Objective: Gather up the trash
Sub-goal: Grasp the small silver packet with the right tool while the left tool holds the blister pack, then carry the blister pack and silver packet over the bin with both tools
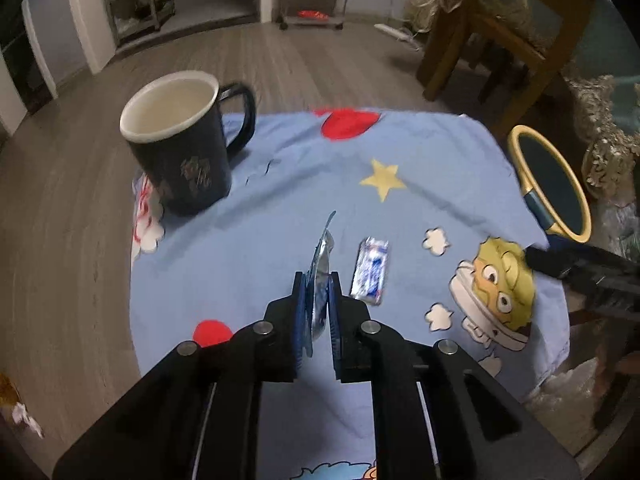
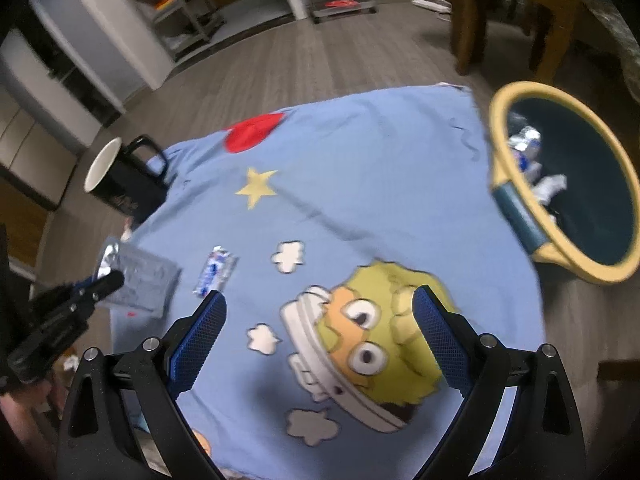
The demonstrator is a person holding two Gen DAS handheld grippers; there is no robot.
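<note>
Silver foil wrapper pinched edge-on between the blue pads of the left tool, jaws closed tight on it, the upper end of the foil poking out past the fingertips above the table. Seen from the right wrist as a flat grey sheet at the near-left edge of the cloth, with the left tool clamped on one side. Just beside it, a small white-and-blue candy wrapper lying flat on the blue cartoon tablecloth, untouched; same piece in the right view, just ahead of the left fingertip of the right tool. Right tool spread wide open, nothing between the pads, hanging over the yellow cartoon face printed on the cloth. Off the far-right corner of the table, a yellow-rimmed bin with a dark inside, tilted toward the camera, holding a few crumpled foil and white scraps. At the far-left corner, a dark mug with a white inside, upright, handle pointing right. Well apart from both wrappers. Wooden chair on the floor behind the bin.
</note>
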